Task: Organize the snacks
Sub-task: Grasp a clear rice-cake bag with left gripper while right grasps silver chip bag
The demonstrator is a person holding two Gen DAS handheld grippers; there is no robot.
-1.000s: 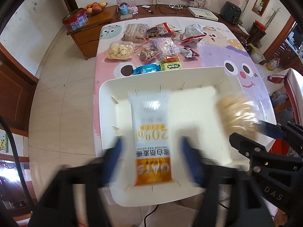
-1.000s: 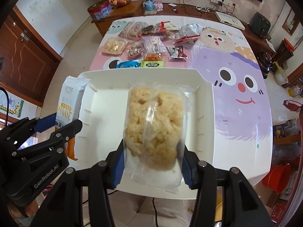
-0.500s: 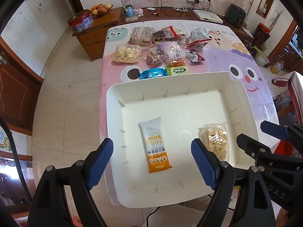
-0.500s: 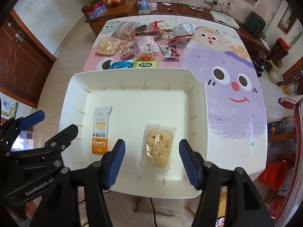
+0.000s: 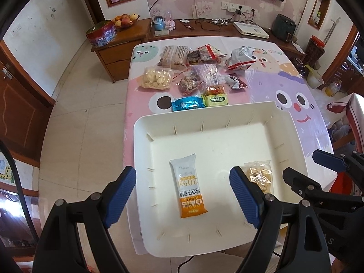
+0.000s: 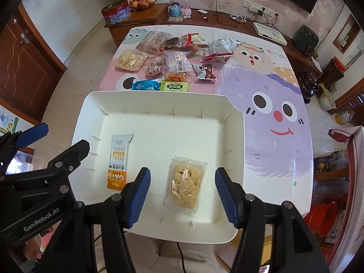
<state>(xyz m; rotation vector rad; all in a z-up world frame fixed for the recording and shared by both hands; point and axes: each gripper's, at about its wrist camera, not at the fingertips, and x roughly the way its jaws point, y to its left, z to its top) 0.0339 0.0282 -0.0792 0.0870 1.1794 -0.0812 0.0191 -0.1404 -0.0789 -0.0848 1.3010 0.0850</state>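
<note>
A white tray (image 5: 141, 150) (image 6: 234, 136) sits at the near end of the table. Two snacks lie flat on its floor: a white-and-orange oat bar (image 5: 188, 185) (image 6: 118, 158) on the left and a clear pack of puffed rice cake (image 6: 185, 185) (image 5: 259, 175) on the right. My left gripper (image 5: 182, 196) hovers open above the oat bar, pads well clear of it. Over the rice cake my right gripper (image 6: 183, 196) also stands open, touching nothing. Each gripper shows at the edge of the other's view.
Several loose snack packs (image 5: 195, 75) (image 6: 173, 61) lie on the cartoon tablecloth beyond the tray, a blue one (image 5: 187, 103) and a green one (image 5: 215, 99) right against its far wall. A wooden sideboard (image 5: 127, 43) stands behind the table. Tiled floor lies to the left.
Both grippers opened and let go: the oat bar and the rice cake pack dropped from the jaws onto the tray floor. Both grippers then pulled up and away slightly.
</note>
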